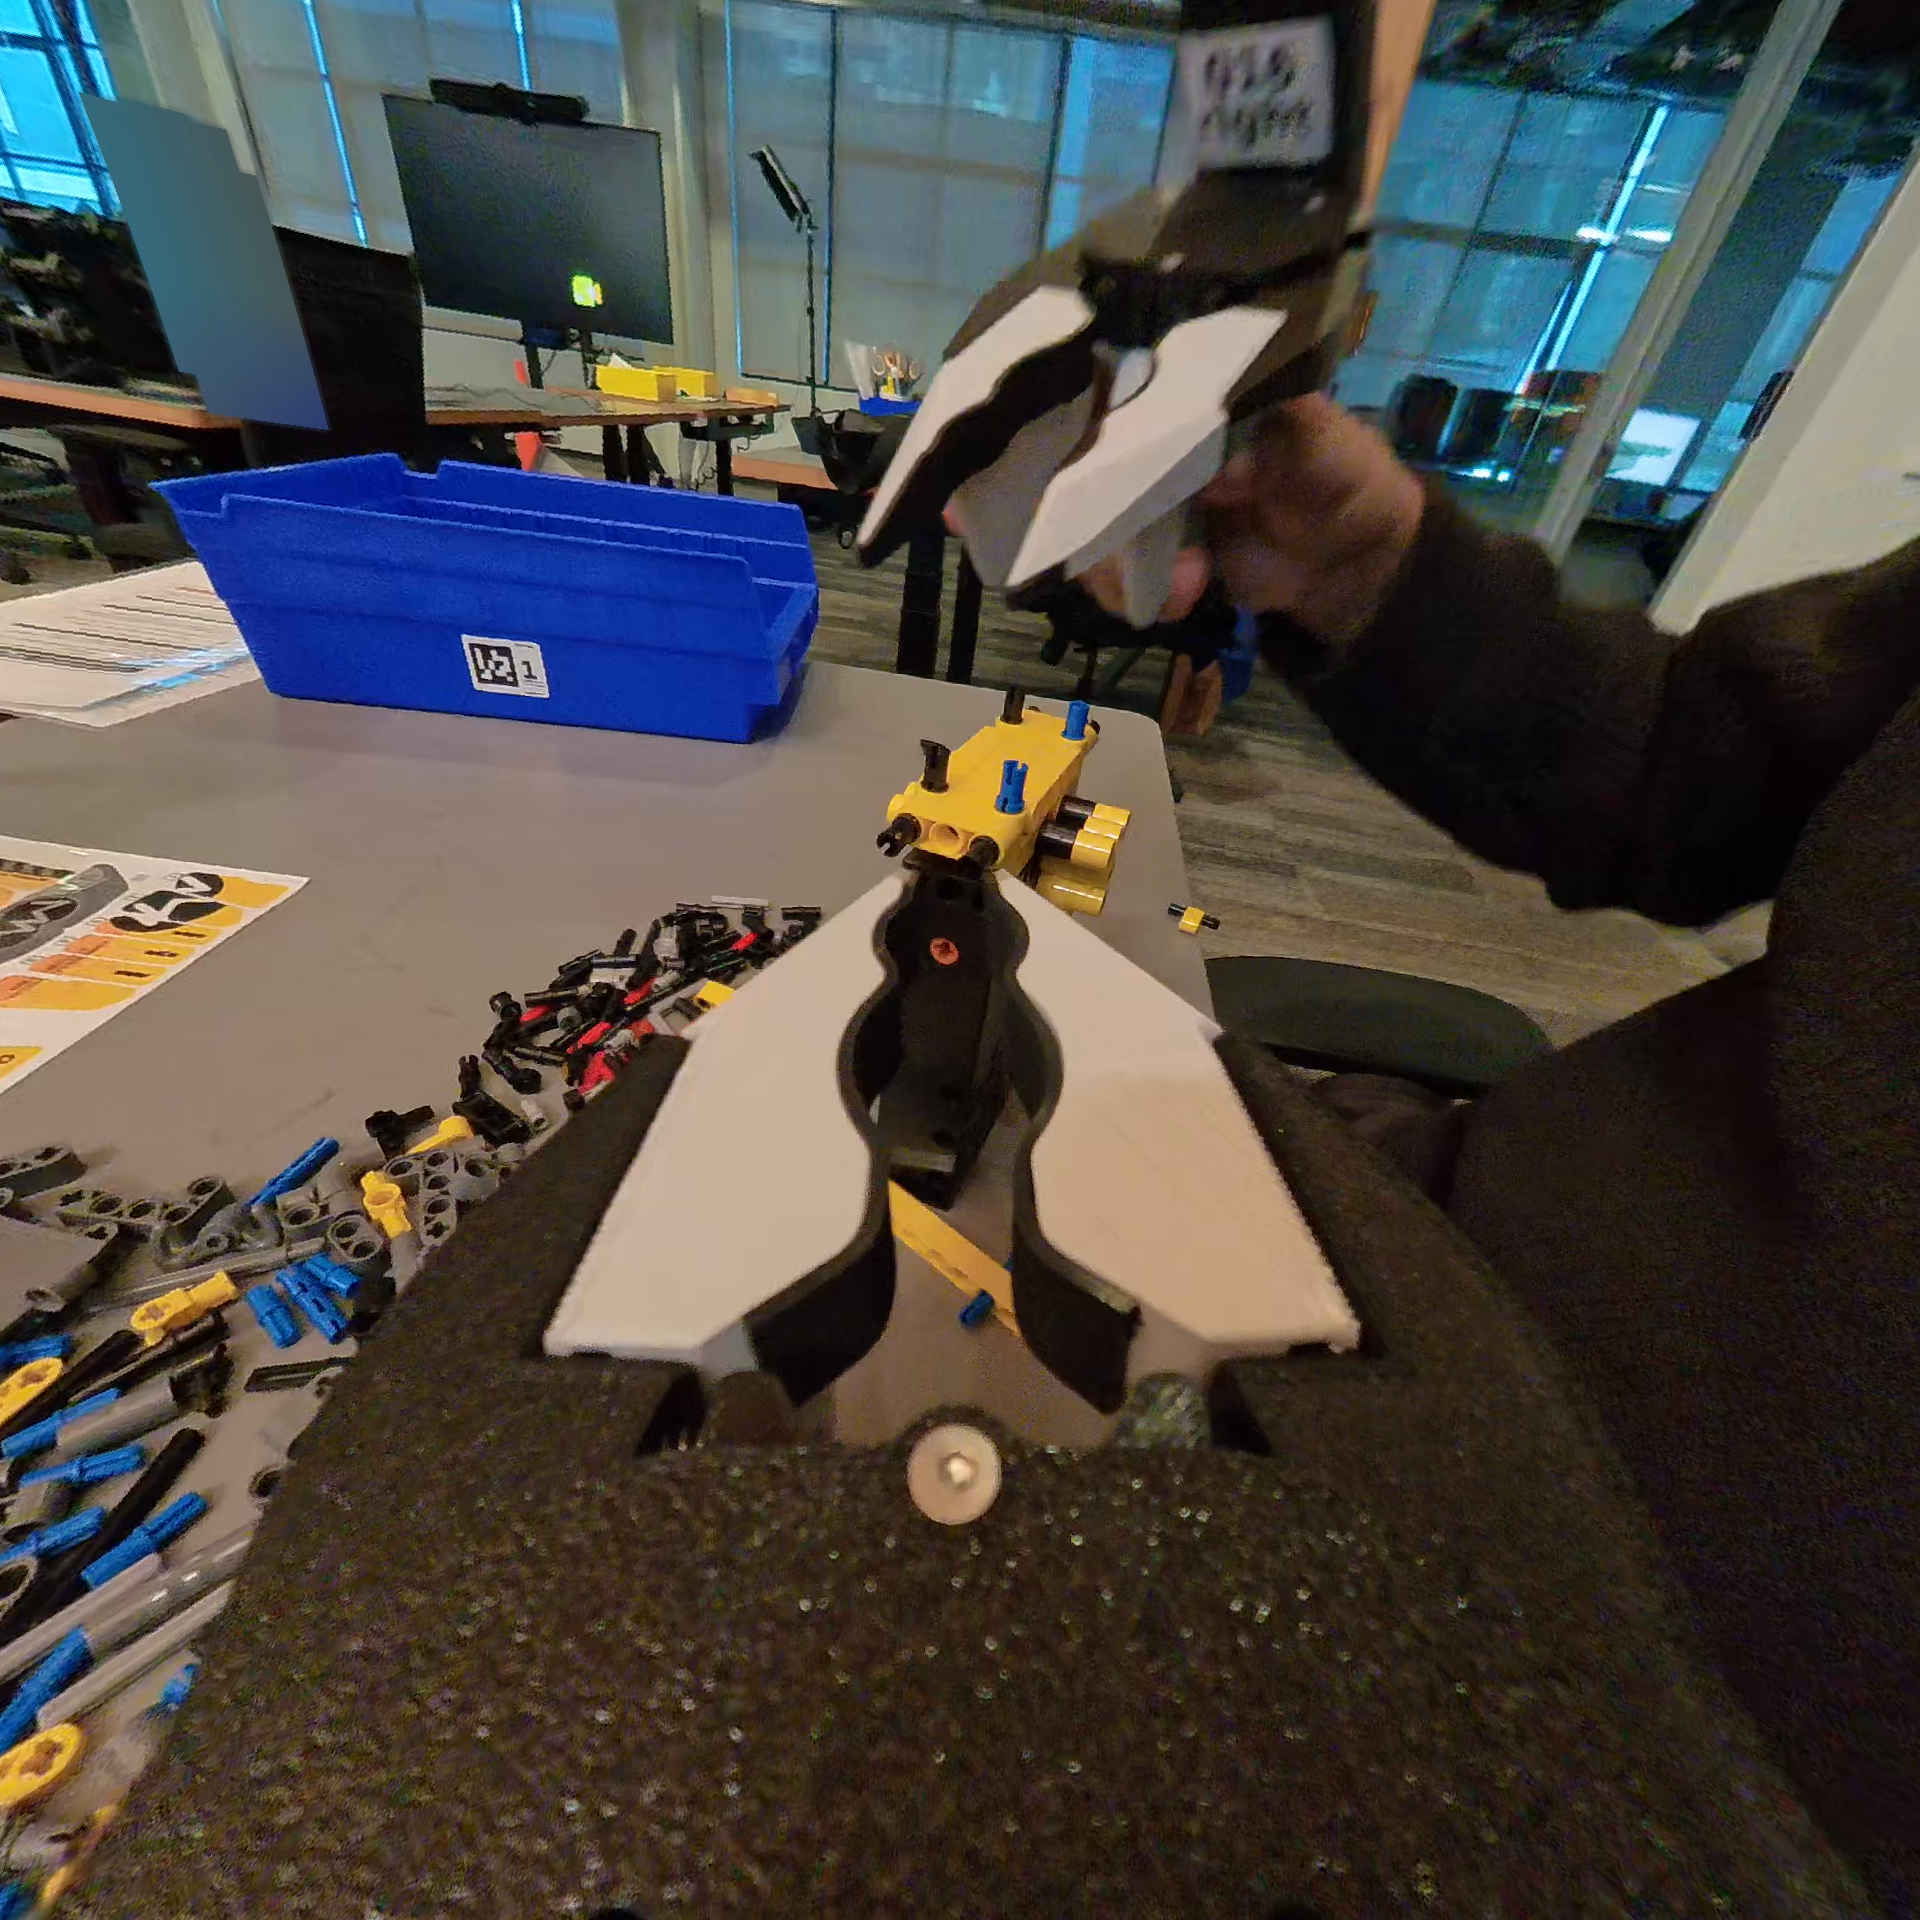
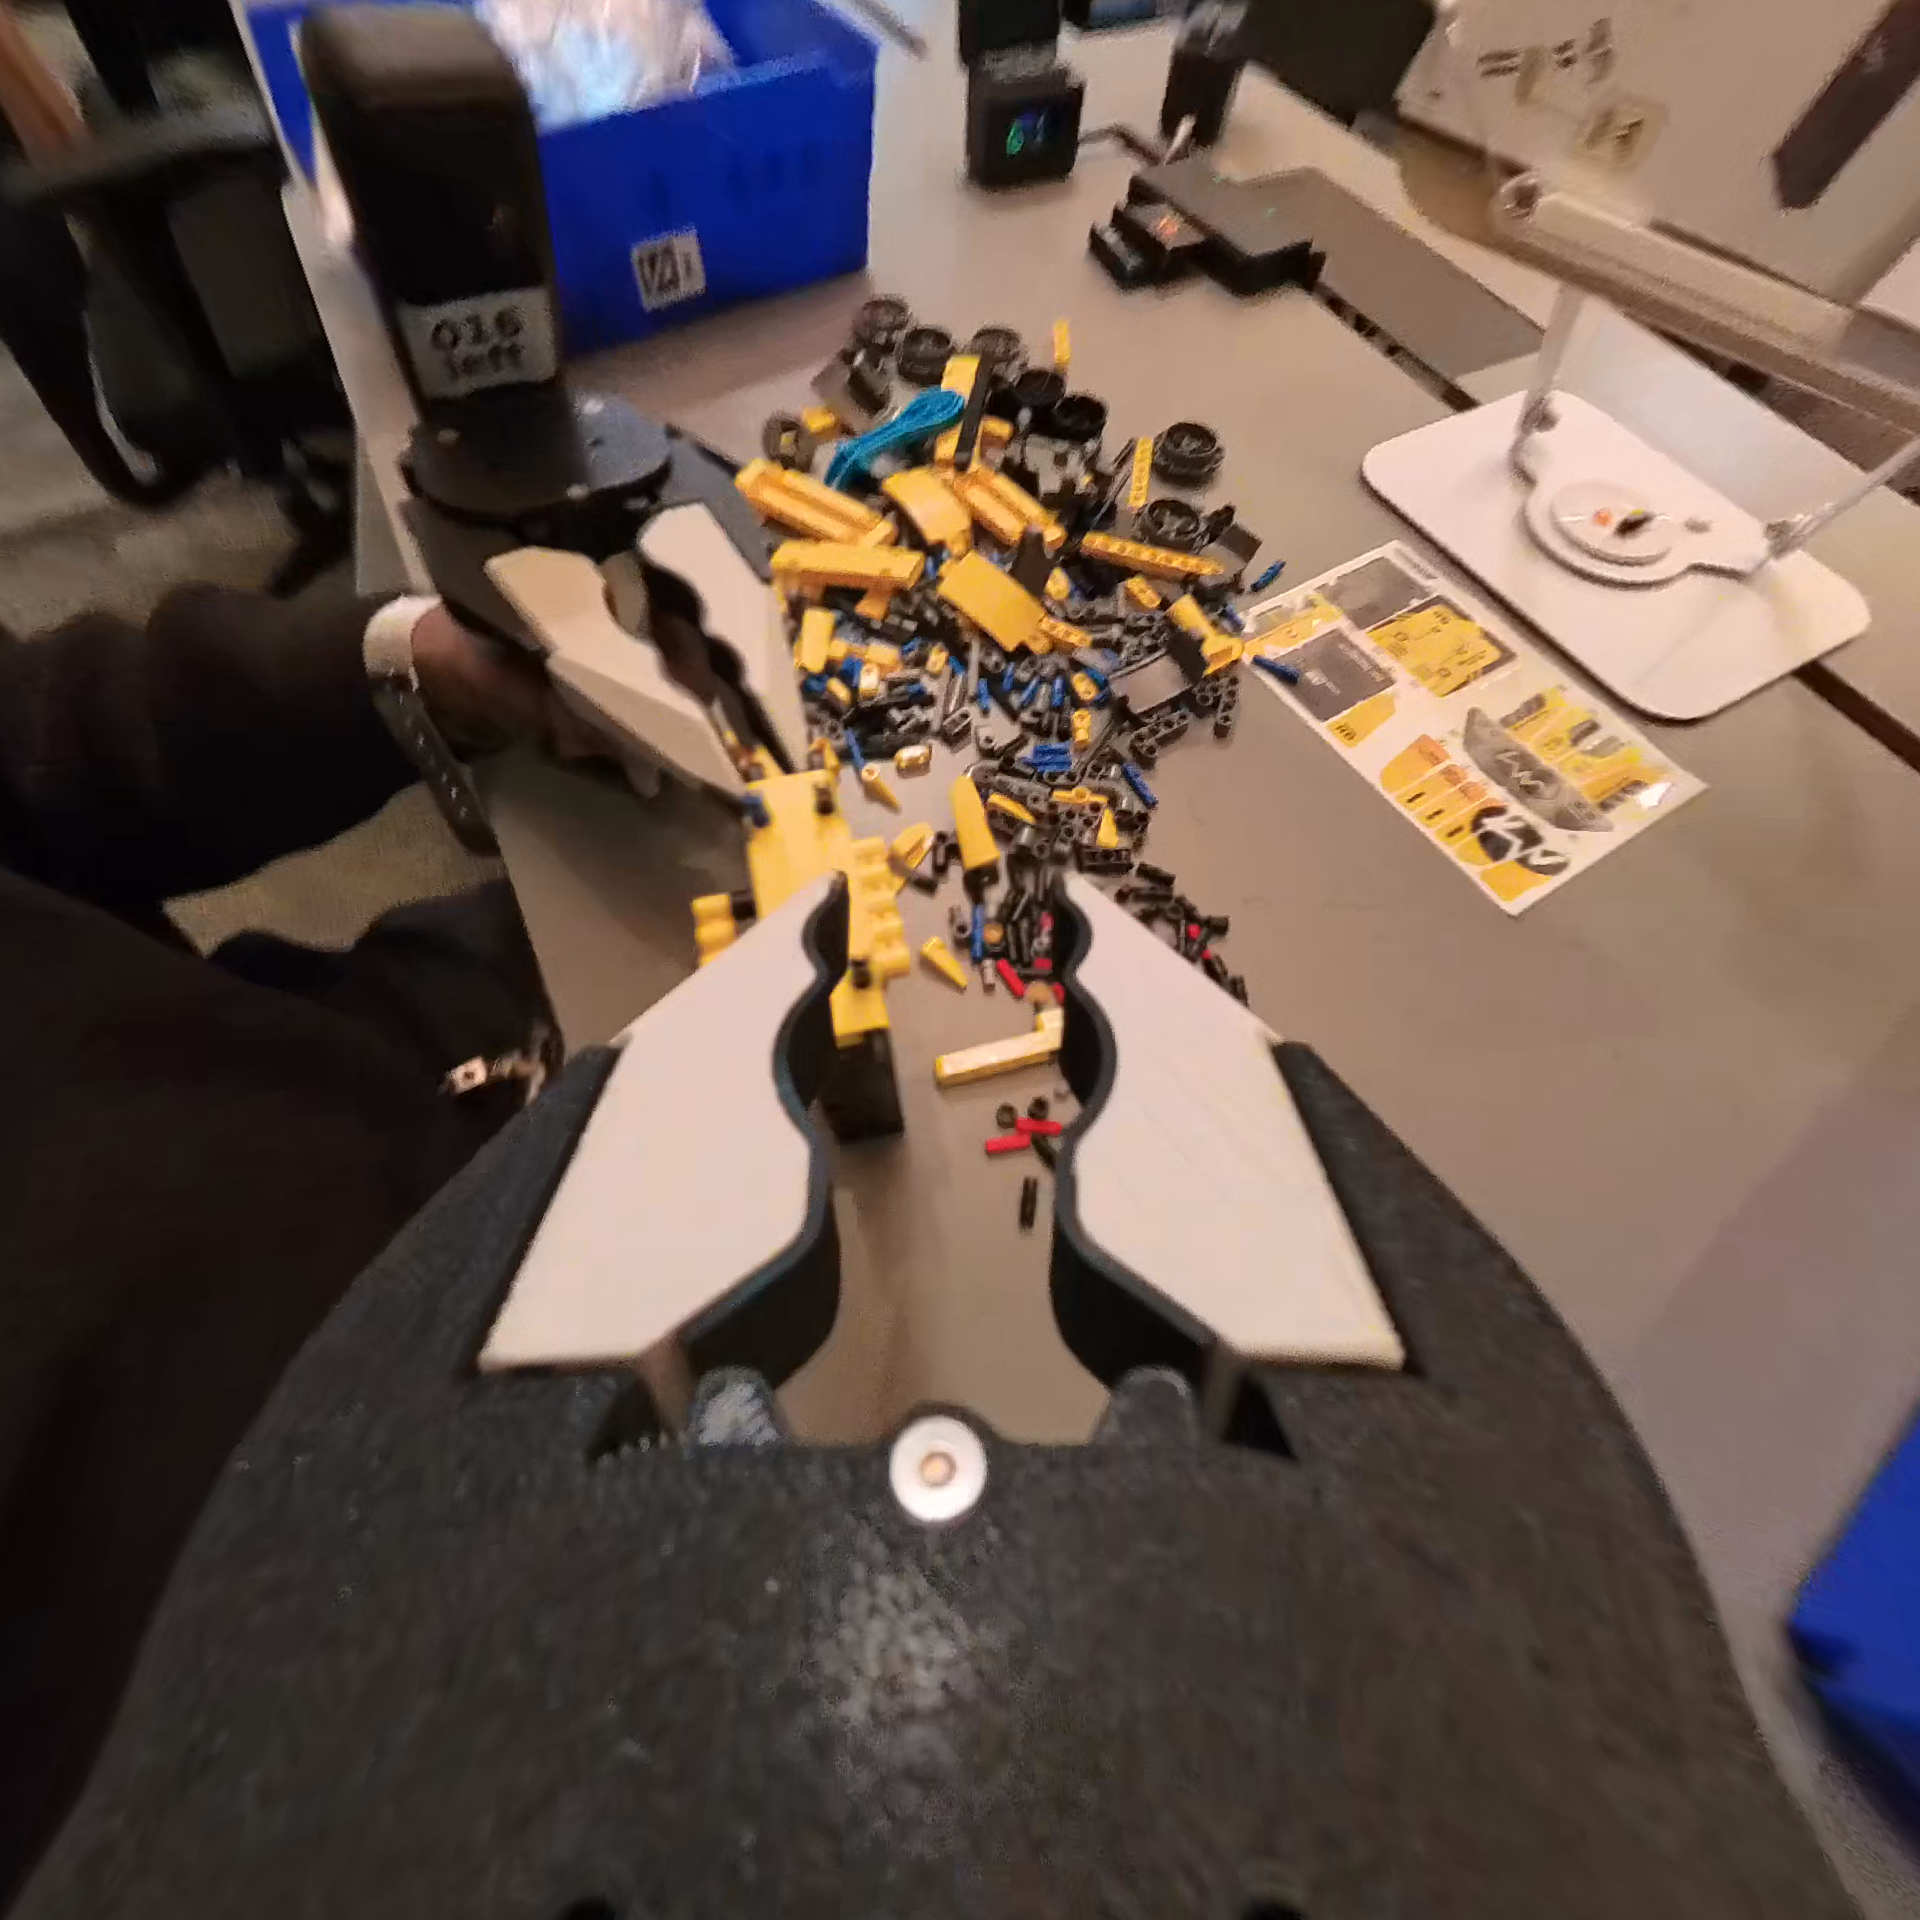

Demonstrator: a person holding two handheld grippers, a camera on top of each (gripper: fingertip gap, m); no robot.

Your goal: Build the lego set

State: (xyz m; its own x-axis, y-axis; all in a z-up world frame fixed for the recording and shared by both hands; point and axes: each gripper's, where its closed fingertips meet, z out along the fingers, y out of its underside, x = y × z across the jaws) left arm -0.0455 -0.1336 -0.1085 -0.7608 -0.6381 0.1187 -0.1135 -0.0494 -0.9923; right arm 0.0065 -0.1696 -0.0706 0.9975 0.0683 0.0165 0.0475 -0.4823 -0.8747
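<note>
My left gripper (image 1: 951, 883) is shut on a yellow and black brick assembly (image 1: 997, 810). A black part of it sits between the fingers, and the yellow body with black and blue pins sticks out past the tips, near the table's right edge. In the right wrist view the left gripper (image 2: 748, 790) holds the far end of the assembly (image 2: 800, 862). My right gripper (image 2: 951, 894) is open and empty, hovering over the assembly's near end. In the left wrist view the right gripper (image 1: 940, 561) is raised in the air above the assembly.
A pile of loose yellow, black and blue parts (image 2: 987, 582) covers the grey table (image 1: 468, 831). A blue bin (image 1: 499, 613) stands at the back. A sticker sheet (image 2: 1455, 717) and a white stand base (image 2: 1621, 551) lie to the right. A yellow L-shaped piece (image 2: 1003, 1055) lies close by. The tips of one gripper are about 8 cm away from the tips of the other.
</note>
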